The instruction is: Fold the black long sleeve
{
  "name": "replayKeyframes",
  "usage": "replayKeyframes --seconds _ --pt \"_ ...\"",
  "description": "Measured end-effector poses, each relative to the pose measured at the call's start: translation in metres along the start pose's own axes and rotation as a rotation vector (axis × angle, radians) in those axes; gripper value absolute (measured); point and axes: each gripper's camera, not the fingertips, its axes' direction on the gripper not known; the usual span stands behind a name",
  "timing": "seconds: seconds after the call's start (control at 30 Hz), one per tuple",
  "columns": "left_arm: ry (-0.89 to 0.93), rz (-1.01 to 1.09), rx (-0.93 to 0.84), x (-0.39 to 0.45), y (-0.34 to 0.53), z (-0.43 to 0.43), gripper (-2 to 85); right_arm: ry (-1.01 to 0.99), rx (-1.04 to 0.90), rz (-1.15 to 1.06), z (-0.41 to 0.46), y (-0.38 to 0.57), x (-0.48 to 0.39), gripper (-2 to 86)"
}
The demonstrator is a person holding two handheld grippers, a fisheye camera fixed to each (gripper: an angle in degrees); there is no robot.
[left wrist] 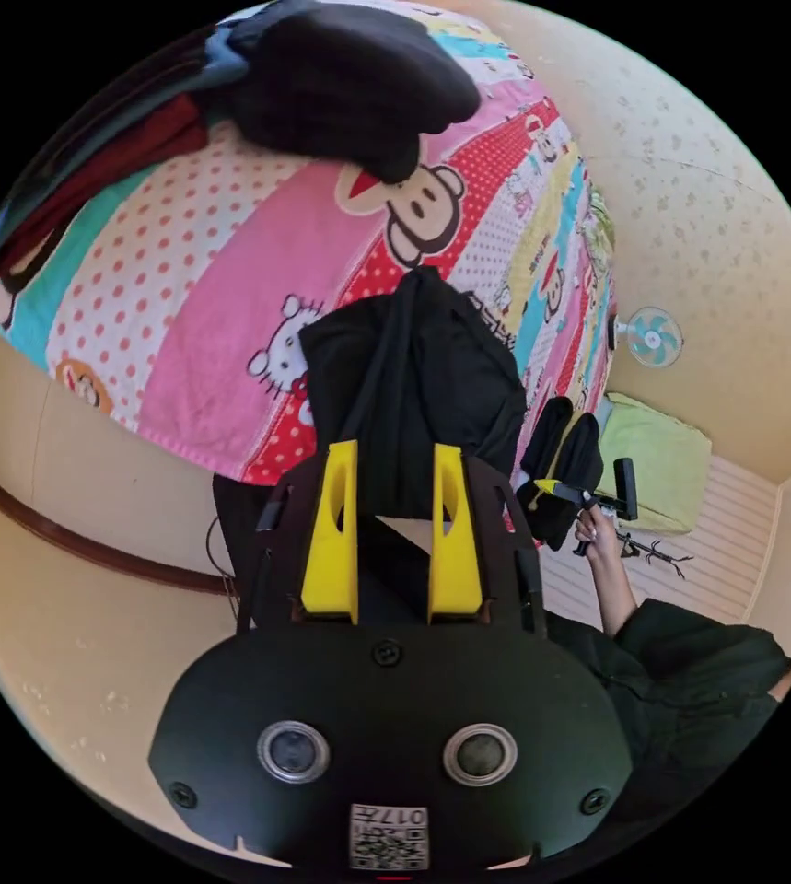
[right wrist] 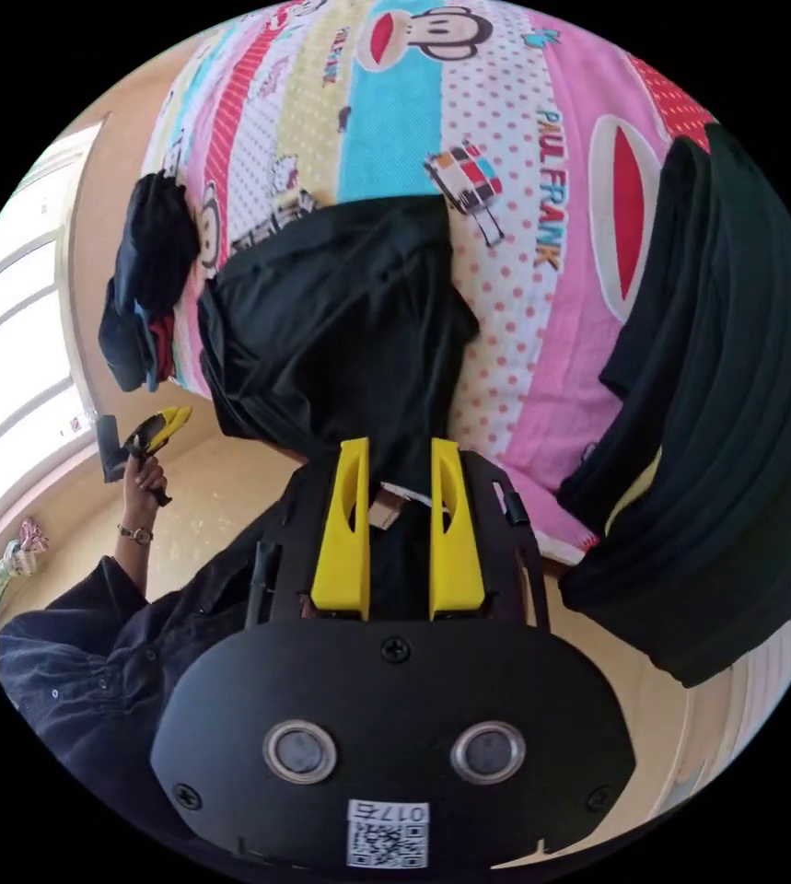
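Left gripper view: the left gripper point(left wrist: 393, 451) points its yellow jaws at the black long sleeve point(left wrist: 413, 387), which hangs over the edge of a bed just ahead of the tips. A strip of the cloth runs down into the gap between the jaws, but whether both jaws press on it cannot be told. To one side of the jaws, a hand point(left wrist: 595, 532) holds the right gripper point(left wrist: 547, 485), whose tip sits against a fold of black cloth. Farther ahead lies a pile of dark clothes point(left wrist: 349, 78) on the patterned bedspread point(left wrist: 192, 304); a small fan point(left wrist: 653, 337) is on the wall.

Right gripper view: the right gripper point(right wrist: 399, 451) has black cloth of the same garment point(right wrist: 340, 322) bunched between its jaws (the grip itself is hidden, so its state cannot be told). Beside it hangs another black garment point(right wrist: 736, 414). The bedspread point(right wrist: 524, 304) carries the readable words "PAUL FRANK". The left gripper point(right wrist: 160, 425) shows off to the side, in a hand point(right wrist: 142, 474).
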Motion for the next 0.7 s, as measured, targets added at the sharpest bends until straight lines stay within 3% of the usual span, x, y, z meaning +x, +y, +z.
replayKeyframes --seconds 0.1,0.27,0.33,0.43,0.53,0.7 --pt "-0.044 0.11 -0.032 0.041 -0.053 0.022 13.2 -0.018 0.051 -0.015 0.001 -0.051 -0.028 11.3" --pt "-0.222 0.112 -0.177 0.066 -0.116 0.085 14.3 0.097 0.015 0.051 0.048 -0.114 -0.049 12.4" --pt "-0.299 0.073 -0.263 0.059 -0.127 0.111 13.8 0.149 -0.049 0.104 0.083 -0.125 -0.04 10.2" --pt "-0.33 0.047 -0.295 0.046 -0.131 0.123 10.1 0.119 0.028 0.117 0.08 -0.11 -0.029 4.9" --pt "-0.197 0.007 -0.25 0.028 -0.127 0.108 2.6 -0.017 0.118 0.138 0.061 -0.084 -0.017 2.3" --pt "0.102 -0.097 -0.062 0.003 -0.12 0.062 -0.3 -0.159 0.297 0.198 0.026 -0.056 0.001 1.1"
